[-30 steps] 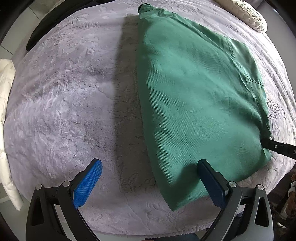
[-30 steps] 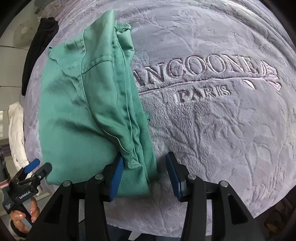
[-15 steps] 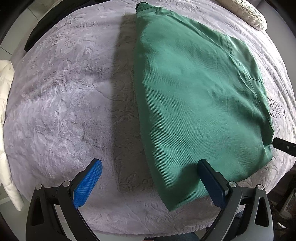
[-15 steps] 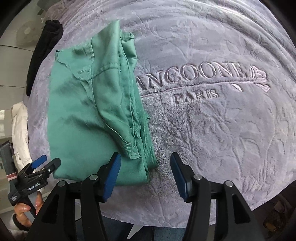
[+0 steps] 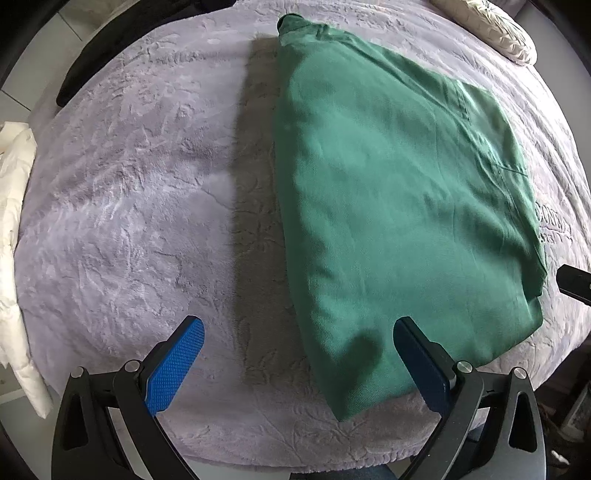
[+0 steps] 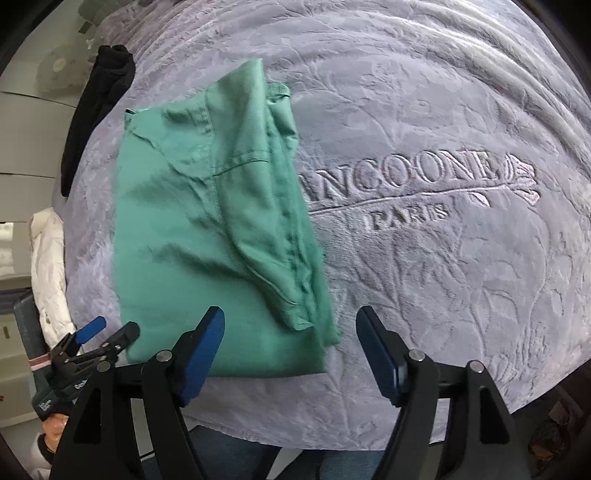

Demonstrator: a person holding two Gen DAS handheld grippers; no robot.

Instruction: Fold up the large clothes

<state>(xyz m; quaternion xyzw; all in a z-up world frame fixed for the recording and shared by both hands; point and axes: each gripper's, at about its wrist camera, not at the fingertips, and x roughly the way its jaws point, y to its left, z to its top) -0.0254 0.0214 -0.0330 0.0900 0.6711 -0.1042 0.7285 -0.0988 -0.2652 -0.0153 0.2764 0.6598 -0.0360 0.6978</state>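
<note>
A: What does it all lie on?

B: A bed under a plush lilac blanket point(image 5: 129, 192), pile pressed into leaf patterns. In the right wrist view raised letters read "ANCOONE" and "PARIS" over an embossed sprig point(image 6: 424, 192).

A: And the garment?

B: A green garment point(image 5: 388, 206), woven twill, lies folded into a rough rectangle flat on the blanket. Its right edge shows stacked layers, stitched seams and a hem point(image 6: 291, 236), slightly rumpled. One long side covers the start of the lettering.

A: The left claw?

B: The left claw point(image 5: 295, 363) is spread wide and holds nothing. Its dimpled blue pad point(image 5: 175, 365) is over bare blanket, the other pad over the cloth's near corner. Whether that pad touches the cloth I cannot tell.

A: The right one?

B: The right claw point(image 6: 290, 354) is also wide apart and empty, over the garment's near right corner. Its tip shows at the edge of the left view point(image 5: 574, 282).

A: Anything else?

B: A black cloth point(image 6: 98, 110) at the far edge, a white quilted piece point(image 6: 48, 273) at the side, and a pale textured pillow point(image 5: 495, 33).
</note>
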